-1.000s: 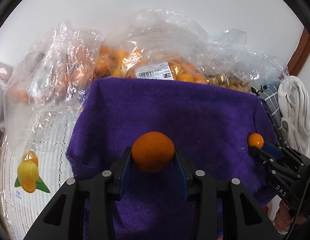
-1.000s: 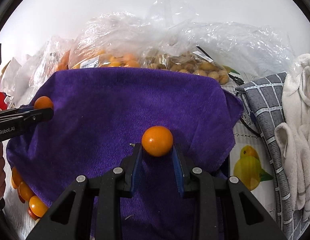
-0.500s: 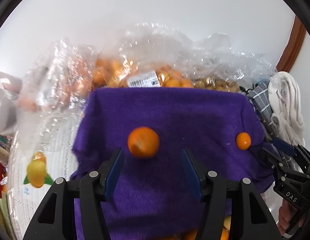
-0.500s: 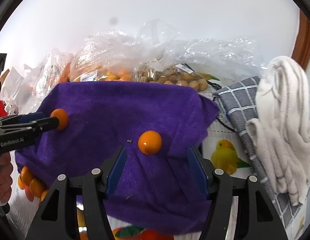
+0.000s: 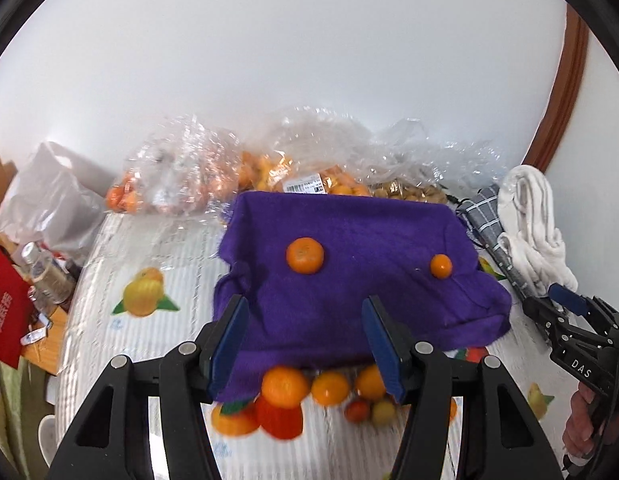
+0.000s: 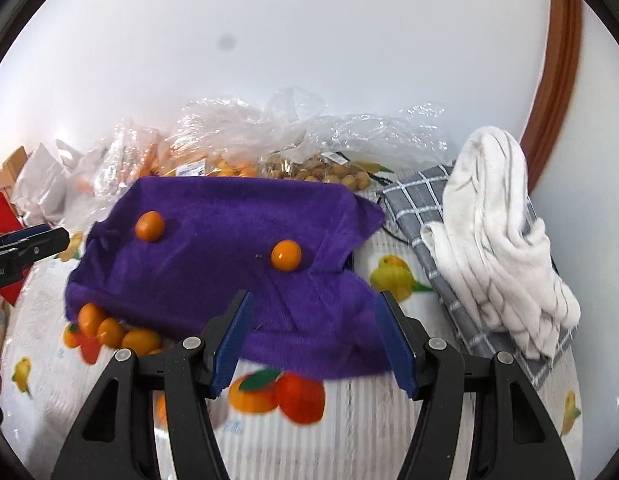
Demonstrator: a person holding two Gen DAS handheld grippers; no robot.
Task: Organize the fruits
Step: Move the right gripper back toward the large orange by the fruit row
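Observation:
A purple towel (image 5: 349, 280) (image 6: 229, 248) lies draped over a raised base on the table. On it rest a mandarin (image 5: 305, 255) (image 6: 149, 226) to the left and a smaller, smoother orange fruit (image 5: 441, 266) (image 6: 285, 255) to the right. My left gripper (image 5: 305, 344) stands open above the towel's near edge, nothing between its blue pads. My right gripper (image 6: 317, 340) is likewise open and empty, short of the small fruit. Each gripper also shows at the edge of the other's view. Several loose mandarins (image 5: 309, 388) (image 6: 109, 330) lie at the towel's front edge.
Clear plastic bags of oranges (image 5: 269, 168) and of small tan fruits (image 6: 321, 170) line the wall behind. A white towel (image 6: 497, 240) on a grey checked cloth (image 6: 429, 200) lies at the right. A fruit-print tablecloth (image 5: 149, 280) covers the table; a red packet (image 5: 5, 300) and a bottle stand at the left.
Both grippers let go of their fruits, which now lie on the purple towel. Both opened, then drew back and upward, so the loose mandarins in front came into view.

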